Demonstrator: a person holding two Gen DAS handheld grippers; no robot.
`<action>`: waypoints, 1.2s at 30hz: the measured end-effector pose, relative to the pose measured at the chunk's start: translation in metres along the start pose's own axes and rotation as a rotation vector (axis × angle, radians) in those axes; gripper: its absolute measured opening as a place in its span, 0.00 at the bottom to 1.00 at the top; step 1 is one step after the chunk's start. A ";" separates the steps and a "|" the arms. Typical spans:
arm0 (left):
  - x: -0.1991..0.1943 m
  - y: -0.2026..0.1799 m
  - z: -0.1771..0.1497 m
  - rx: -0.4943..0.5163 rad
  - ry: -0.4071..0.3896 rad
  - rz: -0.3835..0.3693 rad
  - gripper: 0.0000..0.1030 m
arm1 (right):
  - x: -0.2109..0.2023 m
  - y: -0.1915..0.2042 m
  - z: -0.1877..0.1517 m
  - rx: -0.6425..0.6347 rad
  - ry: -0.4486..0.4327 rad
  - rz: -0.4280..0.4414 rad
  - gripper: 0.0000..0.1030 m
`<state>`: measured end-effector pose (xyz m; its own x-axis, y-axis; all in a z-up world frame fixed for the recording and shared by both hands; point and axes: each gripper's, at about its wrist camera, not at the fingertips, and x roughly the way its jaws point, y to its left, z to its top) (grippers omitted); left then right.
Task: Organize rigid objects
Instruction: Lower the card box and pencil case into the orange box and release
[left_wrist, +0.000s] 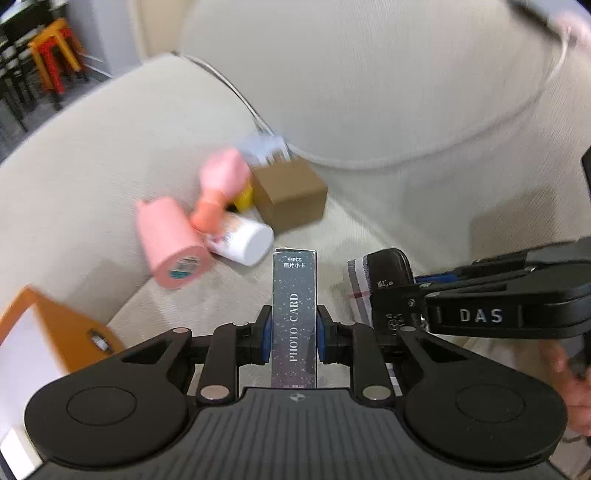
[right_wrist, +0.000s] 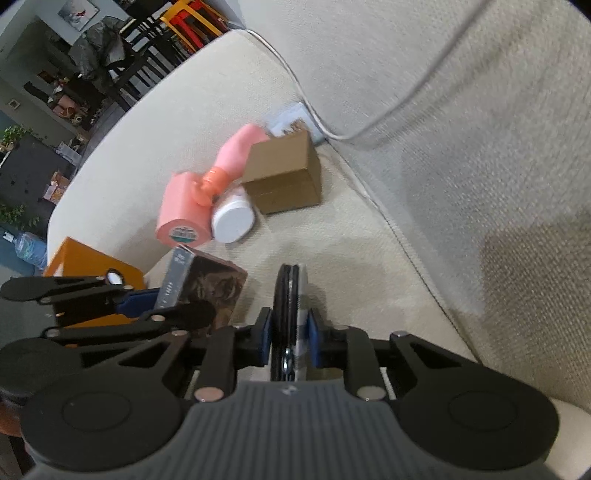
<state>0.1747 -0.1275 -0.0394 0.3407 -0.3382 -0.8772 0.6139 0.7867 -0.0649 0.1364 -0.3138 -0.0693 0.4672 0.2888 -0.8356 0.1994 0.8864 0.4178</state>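
The left gripper (left_wrist: 294, 338) clamps the photo card box (left_wrist: 294, 314) at its narrow sides, stiff, light, glossy, so maybe slippery, while the right gripper (right_wrist: 289, 341), at its 3 o'clock, pinches a thin black case (right_wrist: 286, 306) edge-on above the sofa (right_wrist: 362, 251)

On the sofa seat (right_wrist: 332, 251), a cardboard box (right_wrist: 286, 177) sits near the back cushion (right_wrist: 461, 92). Left of it a bottle (right_wrist: 225, 166) lies over a jar (right_wrist: 233, 218), with a tape roll (right_wrist: 183, 214) further left, touching.
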 end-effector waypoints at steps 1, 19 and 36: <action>-0.013 0.003 -0.003 -0.023 -0.029 0.002 0.24 | -0.006 0.005 0.000 -0.016 -0.016 0.001 0.18; -0.171 0.153 -0.116 -0.503 -0.282 0.164 0.24 | -0.055 0.199 -0.013 -0.366 -0.060 0.314 0.18; -0.062 0.248 -0.150 -0.810 -0.102 0.001 0.24 | 0.113 0.281 -0.017 -0.423 0.270 0.155 0.18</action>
<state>0.1992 0.1662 -0.0730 0.4283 -0.3518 -0.8324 -0.0788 0.9031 -0.4222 0.2303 -0.0259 -0.0519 0.2135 0.4614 -0.8612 -0.2454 0.8785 0.4098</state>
